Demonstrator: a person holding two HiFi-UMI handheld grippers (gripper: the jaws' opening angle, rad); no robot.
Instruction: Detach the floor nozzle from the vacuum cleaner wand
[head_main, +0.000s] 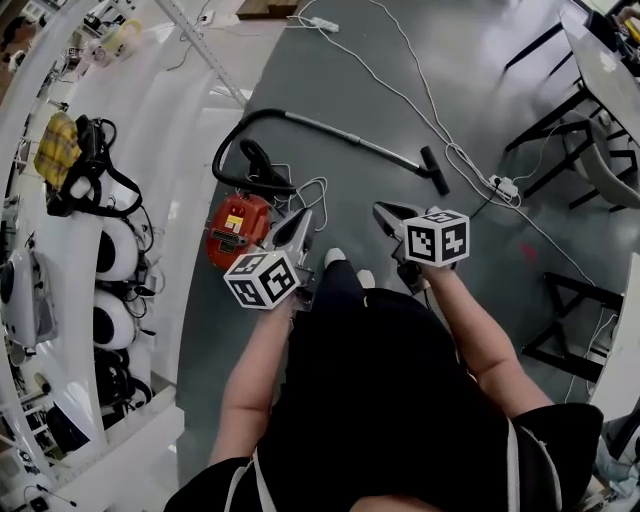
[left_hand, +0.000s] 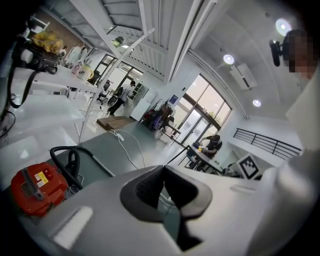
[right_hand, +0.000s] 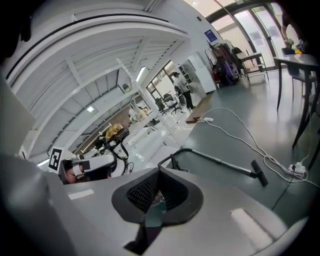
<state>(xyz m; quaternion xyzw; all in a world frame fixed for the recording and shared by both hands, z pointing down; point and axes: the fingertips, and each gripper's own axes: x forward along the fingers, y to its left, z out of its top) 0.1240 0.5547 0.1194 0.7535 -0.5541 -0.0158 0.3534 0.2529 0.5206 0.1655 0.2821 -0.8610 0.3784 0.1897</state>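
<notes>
A red canister vacuum (head_main: 238, 228) lies on the grey floor ahead of me. Its black hose (head_main: 240, 150) loops up into a metal wand (head_main: 350, 140). The wand ends in the black floor nozzle (head_main: 435, 170), still joined to it. My left gripper (head_main: 303, 220) is shut and empty, held in the air just right of the canister. My right gripper (head_main: 385, 212) is also shut and empty, well short of the nozzle. The right gripper view shows the wand (right_hand: 220, 161) and nozzle (right_hand: 259, 173) beyond its shut jaws. The left gripper view shows the canister (left_hand: 37, 187) at lower left.
A white cable and power strip (head_main: 503, 186) lie just right of the nozzle. Black chairs and a table (head_main: 590, 150) stand at the right. White shelving (head_main: 110, 250) with headsets and gear runs along the left. People (left_hand: 122, 95) stand far back in the room.
</notes>
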